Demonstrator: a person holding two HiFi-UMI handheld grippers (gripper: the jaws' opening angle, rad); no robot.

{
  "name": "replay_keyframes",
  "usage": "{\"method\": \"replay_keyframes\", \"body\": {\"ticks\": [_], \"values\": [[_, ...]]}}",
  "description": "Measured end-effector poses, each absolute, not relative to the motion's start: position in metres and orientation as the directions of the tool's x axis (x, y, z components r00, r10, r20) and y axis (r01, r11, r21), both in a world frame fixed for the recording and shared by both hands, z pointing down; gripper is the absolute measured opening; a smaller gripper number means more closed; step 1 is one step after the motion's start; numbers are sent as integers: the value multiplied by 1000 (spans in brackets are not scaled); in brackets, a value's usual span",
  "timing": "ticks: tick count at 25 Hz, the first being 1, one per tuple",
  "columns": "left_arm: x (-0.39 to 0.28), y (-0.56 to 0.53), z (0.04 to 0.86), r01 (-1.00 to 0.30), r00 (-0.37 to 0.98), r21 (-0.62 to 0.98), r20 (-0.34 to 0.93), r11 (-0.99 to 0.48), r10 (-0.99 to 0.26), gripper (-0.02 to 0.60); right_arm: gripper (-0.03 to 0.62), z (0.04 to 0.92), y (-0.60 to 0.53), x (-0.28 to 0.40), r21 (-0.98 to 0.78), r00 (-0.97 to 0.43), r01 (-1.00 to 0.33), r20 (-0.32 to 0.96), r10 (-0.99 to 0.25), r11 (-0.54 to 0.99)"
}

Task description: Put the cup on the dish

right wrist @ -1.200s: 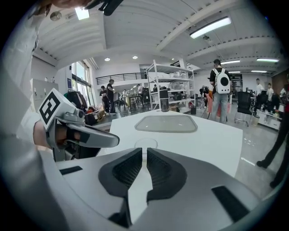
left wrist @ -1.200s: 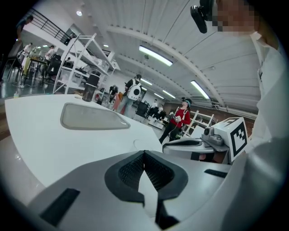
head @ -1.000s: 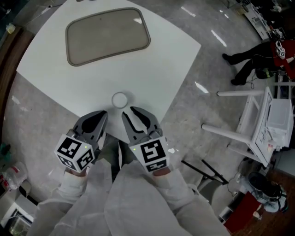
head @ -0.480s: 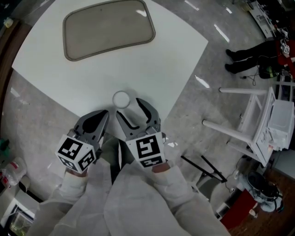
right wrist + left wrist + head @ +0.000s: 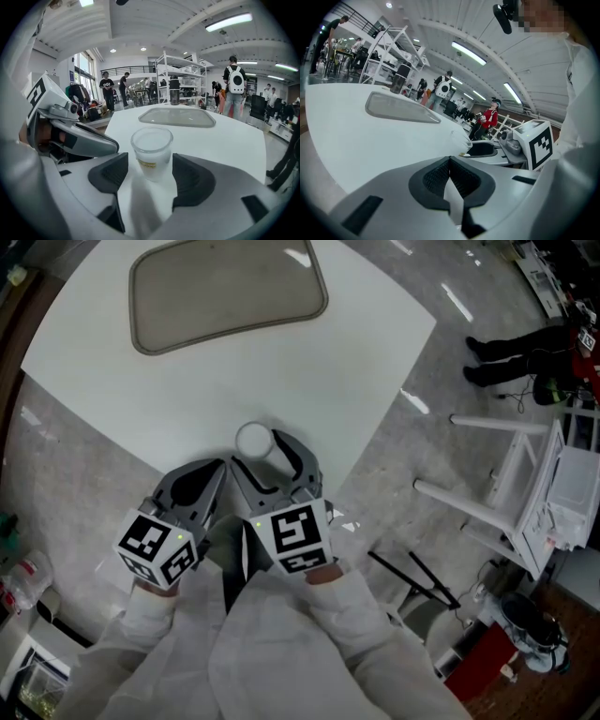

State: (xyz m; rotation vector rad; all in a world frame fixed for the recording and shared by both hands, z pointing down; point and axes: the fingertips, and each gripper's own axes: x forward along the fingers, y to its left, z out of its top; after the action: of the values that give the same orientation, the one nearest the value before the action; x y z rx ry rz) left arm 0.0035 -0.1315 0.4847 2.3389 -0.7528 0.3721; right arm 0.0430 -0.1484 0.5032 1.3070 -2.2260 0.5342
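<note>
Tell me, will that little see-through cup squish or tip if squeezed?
Probably squishes a bit: the cup looks like thin frosted plastic. It seems empty, so likely light. It narrows toward its base, so a nudge might tip it.

Left hand-held gripper (image 5: 216, 469) closed; right hand-held gripper (image 5: 264, 456) just opened, jaws flanking cup (image 5: 253, 440).
</note>
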Motion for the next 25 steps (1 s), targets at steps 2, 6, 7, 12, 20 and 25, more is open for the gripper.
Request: {"method": "replay_keyframes", "body": {"ticks": [2,6,7,12,20,25], "values": [[3,-133,485,-601,796,489,439,-632,-417,8,281,505,-150,41,-90,-416,-885,596,-687,457],[-1,-138,485,-604,793,485,440,-632,-421,8,281,506,-159,39,-94,-411,-890,589,-696,446],[-1,-138,485,-604,793,484,440,-633,-421,8,281,506,-162,40,-89,-409,-891,585,-701,445],[2,-140,486,-607,791,484,446,-630,-419,8,281,502,-171,44,-90,-402,-899,560,-724,430],[4,-144,484,-602,795,481,440,-638,-418,8,273,505,-171,46,-79,-380,-908,564,-733,411],[5,-144,480,-602,795,478,438,-640,-421,8,272,503,-172,48,-77,-388,-903,572,-723,423]]}}
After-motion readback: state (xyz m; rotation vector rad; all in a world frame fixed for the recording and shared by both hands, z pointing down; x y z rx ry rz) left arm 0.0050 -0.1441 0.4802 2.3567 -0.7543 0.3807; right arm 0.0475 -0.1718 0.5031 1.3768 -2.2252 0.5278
